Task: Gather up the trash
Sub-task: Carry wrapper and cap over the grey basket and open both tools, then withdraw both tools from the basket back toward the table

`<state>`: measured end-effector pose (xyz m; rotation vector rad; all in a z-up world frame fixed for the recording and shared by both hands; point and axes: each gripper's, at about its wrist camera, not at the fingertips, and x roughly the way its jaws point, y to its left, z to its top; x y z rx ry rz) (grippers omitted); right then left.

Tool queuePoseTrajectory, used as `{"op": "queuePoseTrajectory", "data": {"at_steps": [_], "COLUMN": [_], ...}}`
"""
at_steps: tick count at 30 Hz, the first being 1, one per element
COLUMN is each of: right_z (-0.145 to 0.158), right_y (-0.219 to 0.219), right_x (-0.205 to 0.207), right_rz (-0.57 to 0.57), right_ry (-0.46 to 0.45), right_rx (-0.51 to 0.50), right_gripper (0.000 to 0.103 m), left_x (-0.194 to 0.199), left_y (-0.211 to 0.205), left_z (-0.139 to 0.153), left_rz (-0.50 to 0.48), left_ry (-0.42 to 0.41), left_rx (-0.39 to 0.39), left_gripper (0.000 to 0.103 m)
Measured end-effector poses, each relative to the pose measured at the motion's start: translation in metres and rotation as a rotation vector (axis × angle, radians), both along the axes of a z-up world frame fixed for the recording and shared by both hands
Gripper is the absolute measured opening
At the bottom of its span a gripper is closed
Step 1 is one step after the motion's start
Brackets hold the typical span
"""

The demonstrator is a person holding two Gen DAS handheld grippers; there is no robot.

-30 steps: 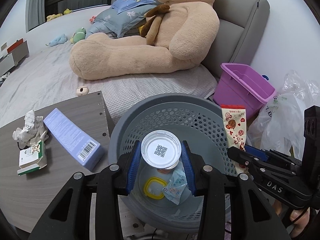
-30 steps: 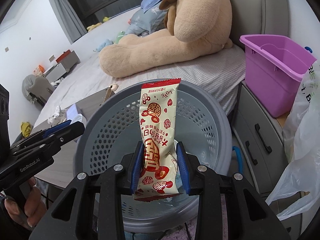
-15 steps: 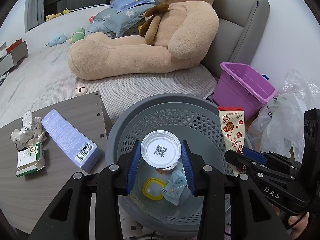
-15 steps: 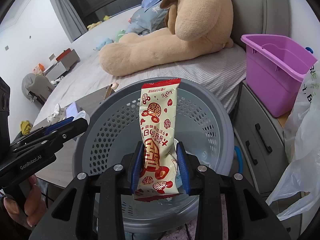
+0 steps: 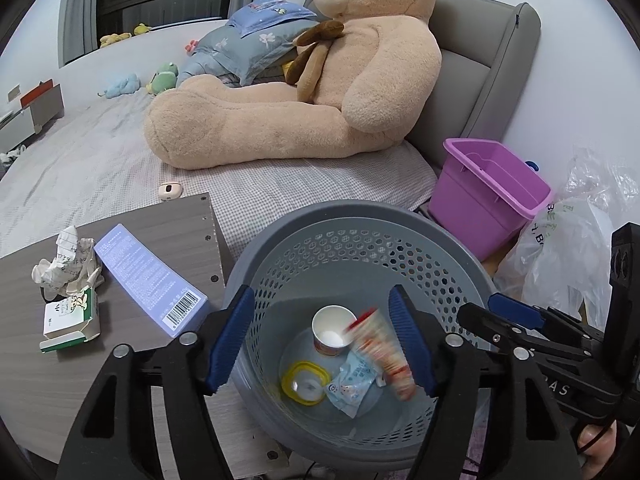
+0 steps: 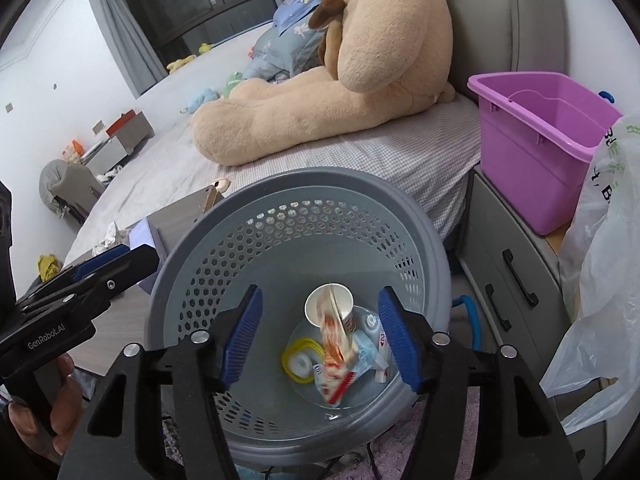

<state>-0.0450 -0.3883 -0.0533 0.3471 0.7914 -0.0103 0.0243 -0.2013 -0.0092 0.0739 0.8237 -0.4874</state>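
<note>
Trash, white paper cup (image 5: 329, 330) and blurred red-and-white snack wrapper (image 6: 334, 354), inside grey perforated plastic basket (image 5: 360, 216); left gripper (image 5: 320, 340), right gripper (image 6: 320, 332) above, jaws just opened, empty.

The waste basket (image 5: 360, 236) is matt grey plastic, its wall pierced with small holes. Inside lie a paper cup (image 5: 334, 330) with a smooth white lining, a glossy red-and-white snack wrapper (image 6: 334, 344), blurred, and a yellow plastic lid (image 5: 302, 382). The bedside table (image 5: 24, 344) shows a matt grey wood-grain top, bearing crumpled paper (image 5: 66, 266) and a smooth lilac cardboard box (image 5: 150, 280). The teddy bear (image 5: 320, 92) is soft tan plush on a checked cloth sheet (image 5: 280, 188). The purple bin (image 6: 536, 152) is smooth plastic; the plastic bag (image 6: 600, 272) is thin, translucent and crinkled.
</note>
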Motion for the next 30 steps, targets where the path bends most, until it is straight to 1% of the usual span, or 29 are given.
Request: {"op": "queuePoseTrajectory", "data": {"at_steps": [8,25,30], "right_z": [0.002,0.006,0.011], "right_y": [-0.001,0.006,0.009], "right_x": [-0.001,-0.003,-0.005], "right_rz": [-0.002,0.013,0.017], "right_ry": [-0.005,-0.01,-0.017], "right_rx": [-0.002,-0.007,-0.012], "right_gripper": [0.065,0.066,0.068], "left_x": [-0.001,-0.005,-0.007], "left_y": [0.002,0.009,0.014], "left_z": [0.001,0.006,0.008], "left_rz": [0.003,0.014,0.023], "left_ry": [0.001,-0.008,-0.011], "left_rx": [-0.006,-0.018,-0.027], "left_gripper": [0.069,0.069,0.069]}}
